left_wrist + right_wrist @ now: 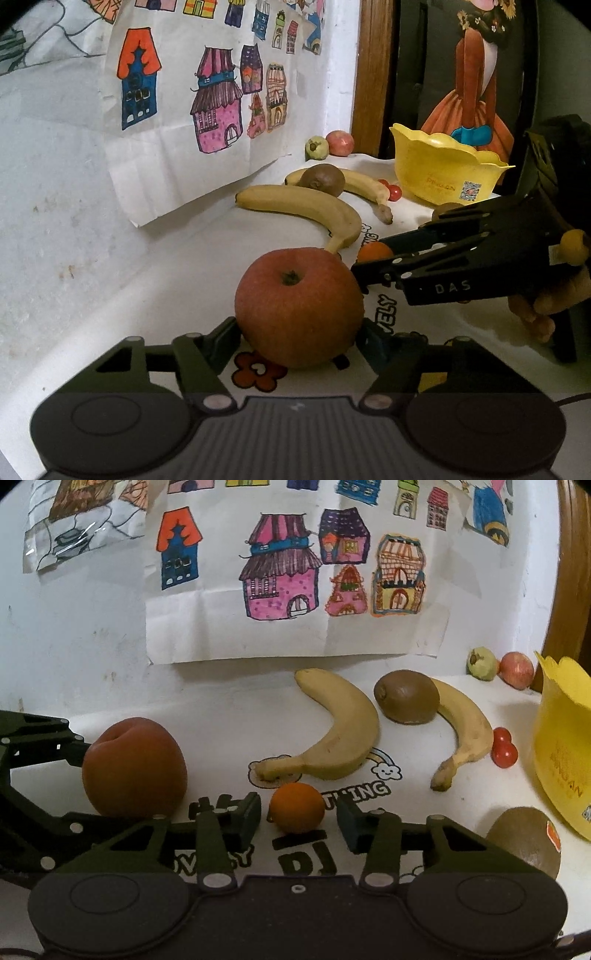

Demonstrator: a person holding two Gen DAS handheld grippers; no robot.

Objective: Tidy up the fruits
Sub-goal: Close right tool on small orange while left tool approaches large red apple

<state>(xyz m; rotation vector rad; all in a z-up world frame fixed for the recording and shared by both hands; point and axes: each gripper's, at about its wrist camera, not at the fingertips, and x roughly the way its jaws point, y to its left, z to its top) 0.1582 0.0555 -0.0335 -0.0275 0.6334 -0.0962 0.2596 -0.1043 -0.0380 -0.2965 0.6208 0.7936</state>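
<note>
Left gripper (300, 334): fingers either side of the large red apple (299, 308), apparently clamped on it, though pad contact is partly hidden; the apple rests on the white printed cloth (221, 251). Right gripper (298, 821): spread open, straddling the small round orange fruit (296, 808) without touching. Yellow scalloped plastic bowl (561, 746) stands at the cloth's right edge, two yellow bananas (341, 727) lying nearer the wall.

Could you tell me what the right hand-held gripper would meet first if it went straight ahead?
Most likely the small round orange fruit between the right hand-held gripper's open fingers; beyond it lies a yellow banana.
</note>
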